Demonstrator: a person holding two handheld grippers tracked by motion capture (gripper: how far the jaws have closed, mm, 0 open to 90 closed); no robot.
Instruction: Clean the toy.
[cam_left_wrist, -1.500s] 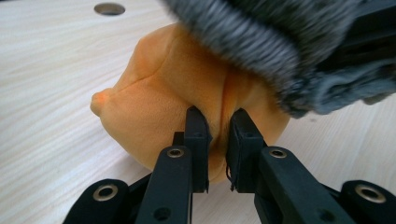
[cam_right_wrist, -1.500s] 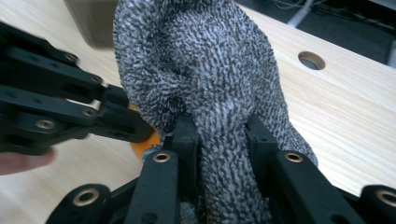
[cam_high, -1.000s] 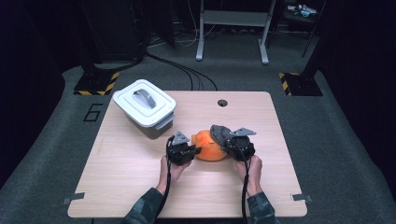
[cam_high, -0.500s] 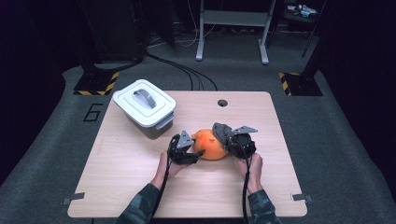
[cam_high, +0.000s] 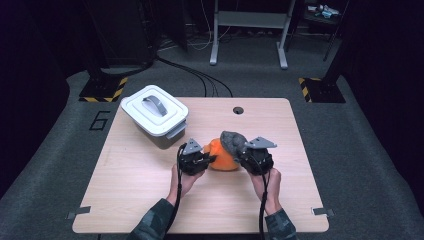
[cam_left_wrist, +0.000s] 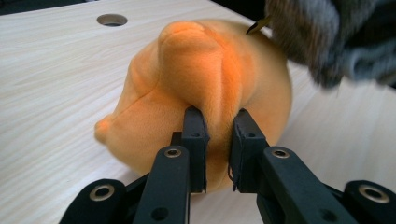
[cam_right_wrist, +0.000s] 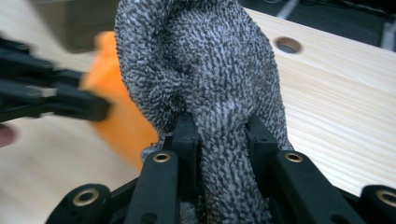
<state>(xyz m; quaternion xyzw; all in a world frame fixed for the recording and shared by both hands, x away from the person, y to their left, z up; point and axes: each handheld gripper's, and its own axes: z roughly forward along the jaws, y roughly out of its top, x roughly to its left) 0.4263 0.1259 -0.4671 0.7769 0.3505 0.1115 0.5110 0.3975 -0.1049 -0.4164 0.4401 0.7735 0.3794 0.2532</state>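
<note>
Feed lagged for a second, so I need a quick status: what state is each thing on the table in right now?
Orange plush toy: on the table, pinched at a fold.
Grey knit cloth: bunched, clamped, lifted against the toy.
White lidded box: lid on, untouched.
Left hand-held gripper: shut on the toy.
Right hand-held gripper: shut on the cloth.

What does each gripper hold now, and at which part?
The left gripper pinches a fold of the orange plush toy on its near side. The right gripper clamps the grey knitted cloth at its lower, bunched part.
</note>
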